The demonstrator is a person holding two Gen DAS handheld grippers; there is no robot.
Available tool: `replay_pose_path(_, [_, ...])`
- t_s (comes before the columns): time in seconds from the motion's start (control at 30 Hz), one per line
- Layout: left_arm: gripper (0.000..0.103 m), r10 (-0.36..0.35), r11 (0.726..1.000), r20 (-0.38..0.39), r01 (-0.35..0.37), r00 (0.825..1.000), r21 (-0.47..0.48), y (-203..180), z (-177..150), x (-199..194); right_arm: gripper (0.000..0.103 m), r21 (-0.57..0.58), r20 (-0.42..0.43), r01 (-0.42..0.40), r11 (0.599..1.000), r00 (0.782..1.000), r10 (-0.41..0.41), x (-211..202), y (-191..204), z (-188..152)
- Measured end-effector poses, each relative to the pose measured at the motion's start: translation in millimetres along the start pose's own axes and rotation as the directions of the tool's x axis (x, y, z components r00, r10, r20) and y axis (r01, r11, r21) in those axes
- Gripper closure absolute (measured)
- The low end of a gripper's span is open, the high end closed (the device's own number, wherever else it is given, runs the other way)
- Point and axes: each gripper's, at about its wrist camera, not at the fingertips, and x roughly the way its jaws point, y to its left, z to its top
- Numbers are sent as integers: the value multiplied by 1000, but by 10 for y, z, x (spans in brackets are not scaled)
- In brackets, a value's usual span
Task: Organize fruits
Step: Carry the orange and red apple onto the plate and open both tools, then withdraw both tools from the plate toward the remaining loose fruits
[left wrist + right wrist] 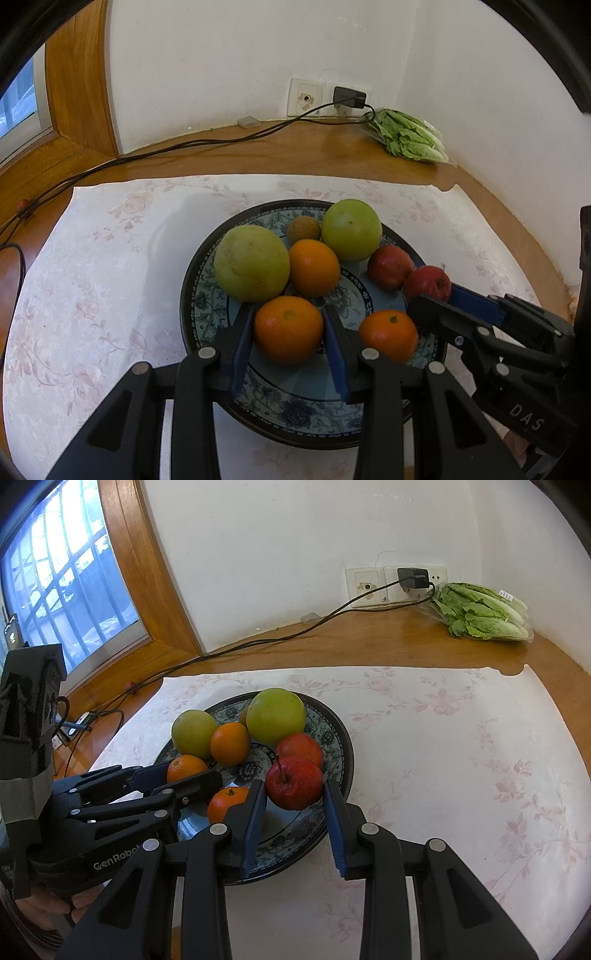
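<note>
A patterned plate (207, 295) (338, 723) holds two green fruits, three oranges, two red apples and a small brown fruit (303, 229). My left gripper (288, 325) is open, its blue pads on either side of the near orange (288, 328), which rests on the plate. My right gripper (294, 786) is open around the near red apple (294, 782) at the plate's right edge; it also shows in the left wrist view (428, 282). Whether the pads touch the fruit, I cannot tell.
The plate stands on a white floral cloth (110, 258) over a wooden table. A bag of lettuce (408, 136) lies in the back right corner. A charger cable (184, 144) runs along the back from a wall socket. A window is at the left.
</note>
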Motion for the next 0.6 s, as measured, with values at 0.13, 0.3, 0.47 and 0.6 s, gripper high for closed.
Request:
replay_pose_path(0.13, [55, -7, 1000, 0, 7, 1000, 1, -9, -2, -3, 68, 12, 3, -20, 1000, 1000, 20, -14, -11, -15])
replay_pose_path(0.3, [46, -7, 1000, -7, 7, 1000, 4, -34, -7, -32, 65, 21, 9, -38, 999, 999, 37, -38, -9, -36])
replay_pose_path(0.47, [45, -23, 999, -26, 22, 999, -25, -11, -4, -81, 59, 18, 4, -43, 999, 999, 43, -70, 9, -43])
replay_pose_path(0.6, [45, -38, 999, -30, 37, 999, -31, -20, -25, -167, 53, 11, 0, -51, 999, 999, 51, -129, 50, -48])
